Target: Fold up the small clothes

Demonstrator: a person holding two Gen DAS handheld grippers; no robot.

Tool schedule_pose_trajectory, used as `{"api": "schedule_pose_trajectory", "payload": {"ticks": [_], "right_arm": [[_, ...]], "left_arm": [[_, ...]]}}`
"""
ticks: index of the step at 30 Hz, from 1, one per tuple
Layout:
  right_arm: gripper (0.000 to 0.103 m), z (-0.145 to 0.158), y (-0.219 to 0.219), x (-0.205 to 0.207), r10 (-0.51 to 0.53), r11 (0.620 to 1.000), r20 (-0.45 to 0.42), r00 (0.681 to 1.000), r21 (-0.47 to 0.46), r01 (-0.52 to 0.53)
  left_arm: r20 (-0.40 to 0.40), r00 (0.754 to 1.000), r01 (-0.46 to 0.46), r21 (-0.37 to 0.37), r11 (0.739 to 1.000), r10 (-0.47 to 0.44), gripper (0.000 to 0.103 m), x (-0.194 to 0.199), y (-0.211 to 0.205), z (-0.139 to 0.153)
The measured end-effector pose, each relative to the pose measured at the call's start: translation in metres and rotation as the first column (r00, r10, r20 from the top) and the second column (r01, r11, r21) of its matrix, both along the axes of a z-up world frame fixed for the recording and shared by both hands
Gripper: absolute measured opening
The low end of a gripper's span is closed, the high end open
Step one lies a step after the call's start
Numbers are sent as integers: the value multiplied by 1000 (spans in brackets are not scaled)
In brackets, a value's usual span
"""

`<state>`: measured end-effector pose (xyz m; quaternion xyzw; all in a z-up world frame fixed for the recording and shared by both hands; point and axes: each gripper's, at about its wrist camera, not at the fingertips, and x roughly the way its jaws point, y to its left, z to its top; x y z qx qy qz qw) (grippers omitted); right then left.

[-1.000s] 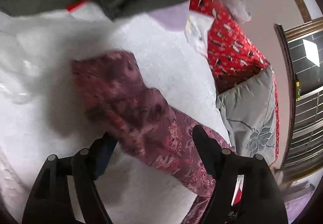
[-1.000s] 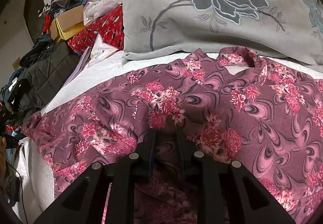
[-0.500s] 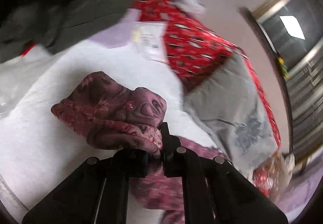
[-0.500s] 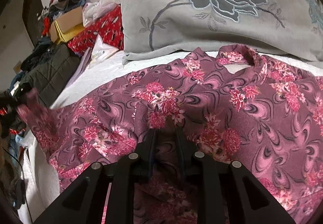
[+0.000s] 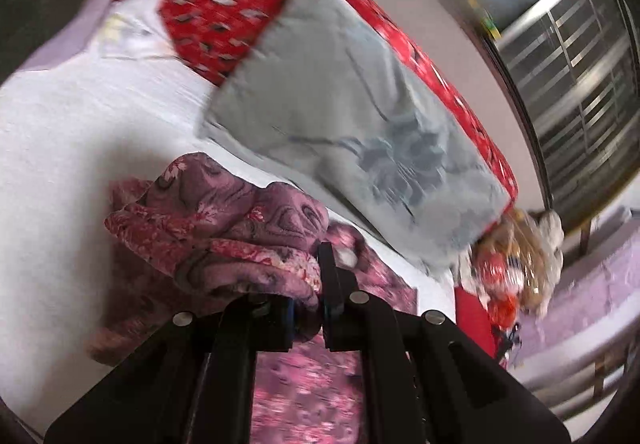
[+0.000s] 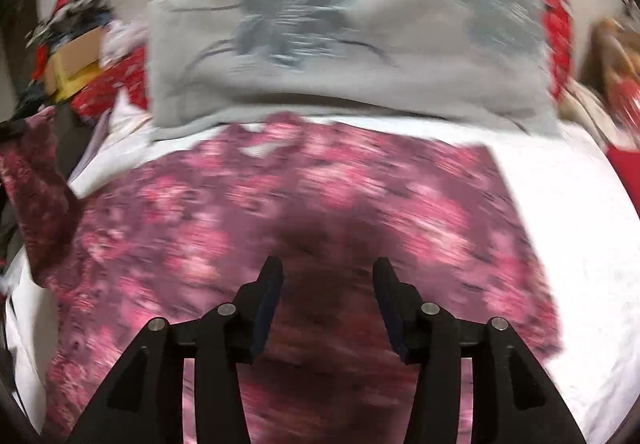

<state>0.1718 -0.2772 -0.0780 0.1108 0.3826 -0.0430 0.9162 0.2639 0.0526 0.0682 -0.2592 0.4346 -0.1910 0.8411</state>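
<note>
Your left tongs point(image 5: 312, 308) are clamped tight on a bunched edge of the floral garment point(image 5: 224, 236), lifted off the white bed point(image 5: 60, 148); the rest of the cloth trails down toward 5 o'clock. Your right tongs point(image 6: 328, 304) are opening with nothing between the pads, hovering over the garment's spread body point(image 6: 320, 204), which runs long from 9 to 3 o'clock below the grey pillow point(image 6: 352, 44) at 12 (motion blur hides the seams). Judged from this, the left hand carries the fold, and the lifted edge likely travels across toward the right.
</note>
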Motion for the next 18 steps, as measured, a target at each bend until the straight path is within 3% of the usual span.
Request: {"api": "schedule_pose_trajectory", "payload": {"ticks": [2,4,10,11,13,18], "right_arm": [[57,-15,-14,-3,-18,999,-39,999,47,19],[58,-20,-17,-17,9,998,45,999,59,-11],[68,-22,-12,-19,34,998,60,998,51,-37],[68,-22,-13,-19,36,997,65,997,60,-40],[69,-22,-16,-21,37,996,74,997,81,-43],[69,-23,-22,-21,39,991,94,995,127,-51]], "left_arm": [[-4,1000,30,5,1000,-30,7,0,-26,0],[-4,998,58,16,998,-58,7,-1,-51,-2],[-44,988,155,124,980,-151,8,-1,-137,-34],[-71,982,186,158,970,-177,9,-1,-155,-48],[-116,971,229,203,952,-209,24,-2,-177,-70],[-248,941,298,278,913,-231,35,-2,-204,-119]]}}
